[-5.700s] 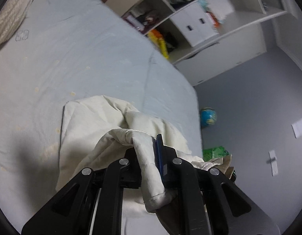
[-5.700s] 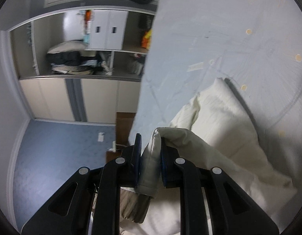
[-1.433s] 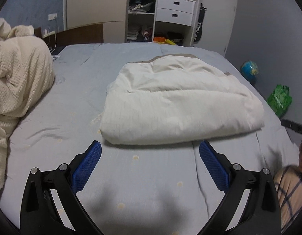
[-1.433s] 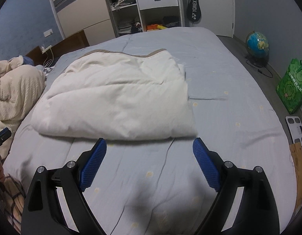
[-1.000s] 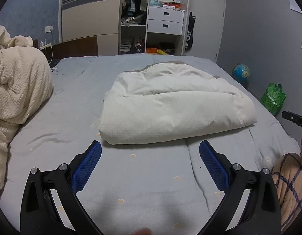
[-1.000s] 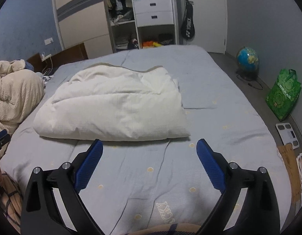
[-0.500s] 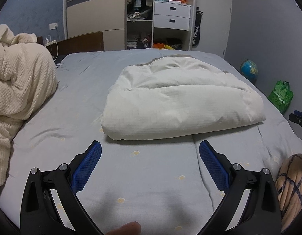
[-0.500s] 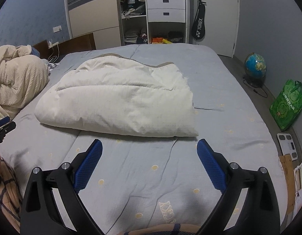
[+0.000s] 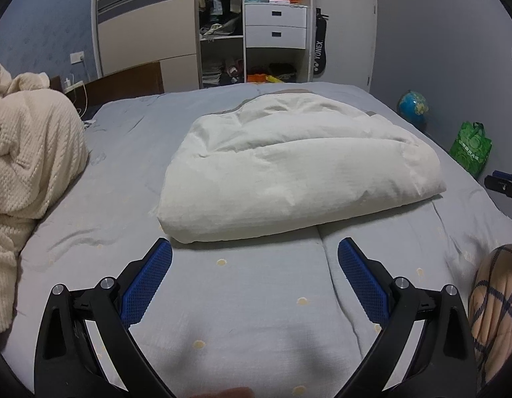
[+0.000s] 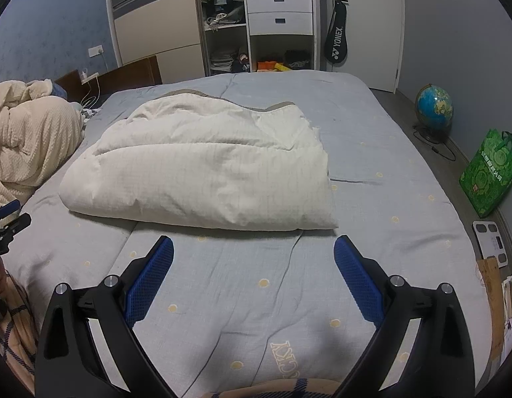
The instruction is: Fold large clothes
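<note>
A cream-white garment [image 9: 295, 169] lies folded into a thick rectangle in the middle of the grey-blue bed [image 9: 242, 301]; it also shows in the right wrist view [image 10: 202, 169]. My left gripper [image 9: 255, 255] is open and empty, held above the sheet just short of the fold's near edge. My right gripper [image 10: 253, 245] is open and empty too, above the sheet in front of the fold's right half. Neither touches the garment.
A cream knitted blanket [image 9: 27, 152] is heaped at the bed's left side. A wardrobe with white drawers [image 9: 275, 26] stands behind. A globe [image 10: 434, 107], a green bag [image 10: 488, 172] and a scale [image 10: 491, 237] are on the floor to the right.
Earlier each gripper was shut on the garment's cloth; both have let go and pulled back toward the bed's near edge. In the last second the views shifted only slightly closer.
</note>
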{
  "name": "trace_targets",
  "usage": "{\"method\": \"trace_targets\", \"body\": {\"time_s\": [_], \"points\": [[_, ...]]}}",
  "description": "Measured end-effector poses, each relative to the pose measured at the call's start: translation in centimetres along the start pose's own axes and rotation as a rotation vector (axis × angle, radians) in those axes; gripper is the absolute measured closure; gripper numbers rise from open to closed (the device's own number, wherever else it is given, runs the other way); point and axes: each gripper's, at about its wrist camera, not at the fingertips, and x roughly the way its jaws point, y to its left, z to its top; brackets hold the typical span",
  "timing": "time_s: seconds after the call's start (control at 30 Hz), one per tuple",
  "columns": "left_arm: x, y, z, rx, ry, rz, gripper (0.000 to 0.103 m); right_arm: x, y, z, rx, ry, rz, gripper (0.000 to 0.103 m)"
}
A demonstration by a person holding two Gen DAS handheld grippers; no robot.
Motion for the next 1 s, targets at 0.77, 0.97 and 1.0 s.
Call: {"method": "trace_targets", "body": {"time_s": [0.77,0.97,1.0], "points": [[0.08,-0.23,0.0,0.009,0.0,-0.005,0.007,-0.04,0.17,-0.13,0.0,0.001,0.0,0.01],[0.07,-0.25,0.01,0.006,0.0,-0.004,0.007,-0.04,0.14,-0.11,0.0,0.001,0.0,0.01],[0.06,-0.22,0.01,0.007,0.001,-0.004,0.007,-0.04,0.15,-0.12,0.0,0.001,0.001,0.01]]}}
